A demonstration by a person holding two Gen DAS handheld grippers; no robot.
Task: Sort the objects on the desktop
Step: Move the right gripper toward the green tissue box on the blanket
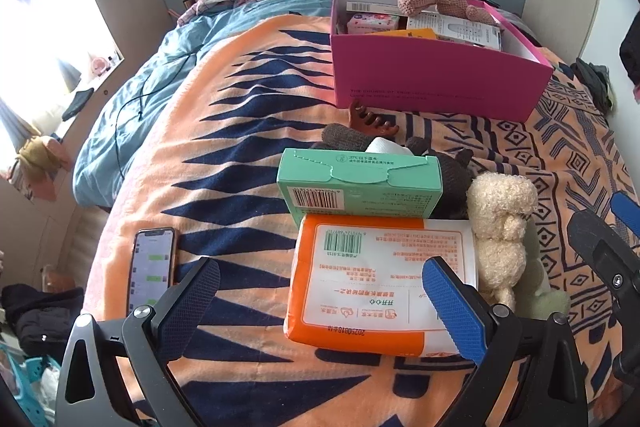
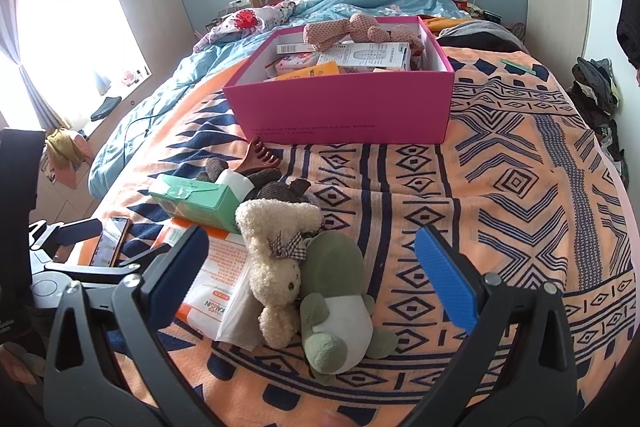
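Note:
An orange and white tissue pack [image 1: 376, 287] [image 2: 218, 275] lies on the patterned blanket with a green box [image 1: 360, 187] [image 2: 196, 203] resting behind it. A cream plush bunny [image 1: 500, 231] [image 2: 276, 263] and a green plush [image 2: 336, 311] lie to their right. A brown plush [image 2: 276, 189] and a brown hair claw [image 1: 372, 119] [image 2: 260, 157] lie behind. My left gripper [image 1: 320, 291] is open and empty just in front of the tissue pack. My right gripper [image 2: 312, 255] is open and empty, with the bunny and green plush between its fingers in view.
A pink box [image 1: 432, 83] [image 2: 344, 111] holding a pink knitted toy [image 2: 344, 31], cartons and packets stands further up the bed. A phone [image 1: 154, 267] [image 2: 110, 241] lies left of the tissue pack. The bed's left edge drops to the floor by the window.

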